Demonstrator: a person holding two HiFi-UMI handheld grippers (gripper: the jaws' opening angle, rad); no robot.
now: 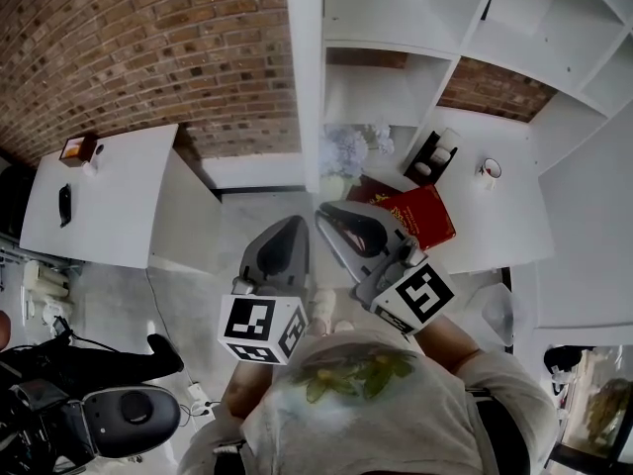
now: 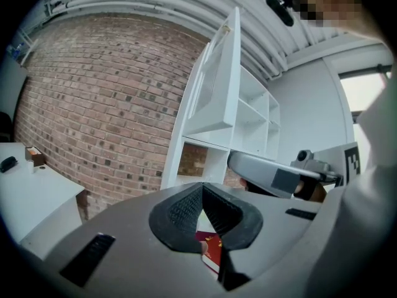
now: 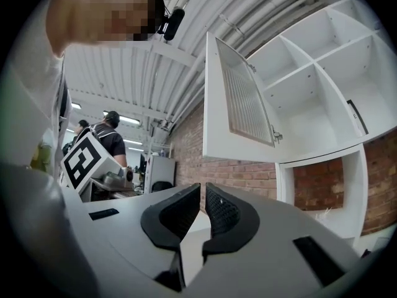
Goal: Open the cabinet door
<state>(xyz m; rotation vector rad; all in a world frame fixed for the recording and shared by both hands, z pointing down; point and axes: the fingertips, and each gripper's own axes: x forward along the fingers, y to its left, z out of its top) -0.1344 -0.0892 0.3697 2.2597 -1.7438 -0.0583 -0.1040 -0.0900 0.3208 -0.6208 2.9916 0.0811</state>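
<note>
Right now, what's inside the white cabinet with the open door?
The white shelf cabinet shows only bare white cubbies. Seen from below, their floors are hidden.

The cabinet door (image 3: pixel 239 101) is standing wide open, hanging off the upper left edge of the white cabinet (image 3: pixel 322 73) and swinging out clear of its front. It is showing a white frame around a ribbed, translucent panel, with small metal fittings sitting along the edge nearest the cabinet. In the left gripper view the door (image 2: pixel 218 73) is appearing almost edge-on, upright, jutting forward from the cabinet's upper compartments.
</note>
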